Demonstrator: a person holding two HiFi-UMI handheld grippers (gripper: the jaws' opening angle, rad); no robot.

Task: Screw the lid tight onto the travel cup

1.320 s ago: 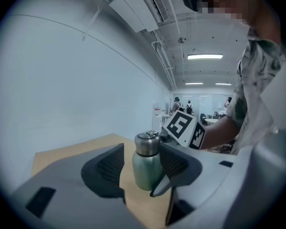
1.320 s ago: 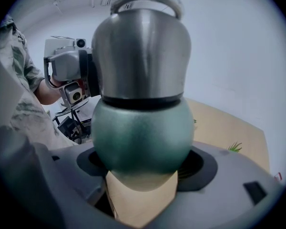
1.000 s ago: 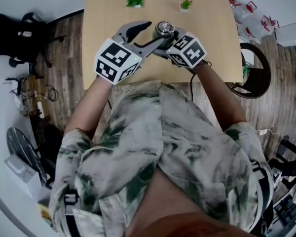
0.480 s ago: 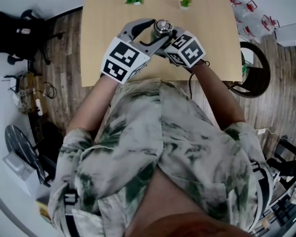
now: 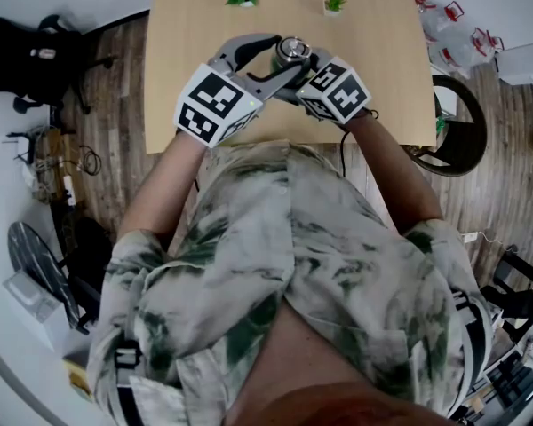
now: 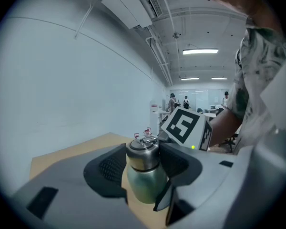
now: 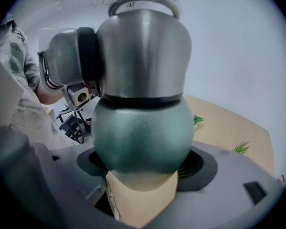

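2 grips: left gripper (image 6: 144, 165) pinches the lid (image 6: 143, 151), right gripper (image 7: 145, 168) the travel cup (image 7: 143, 130).

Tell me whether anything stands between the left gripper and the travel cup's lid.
Nothing visible does. The lid already sits on the travel cup between the jaws of the left gripper, which look pressed against its sides. The right gripper clamps the cup's green body lower down.

Green travel cup (image 7: 142, 132), silver lid (image 7: 142, 51), black-and-white square-patterned marker cube (image 5: 215, 105), tan wooden table (image 5: 195, 51), pale shirt (image 5: 284, 264) mottled green
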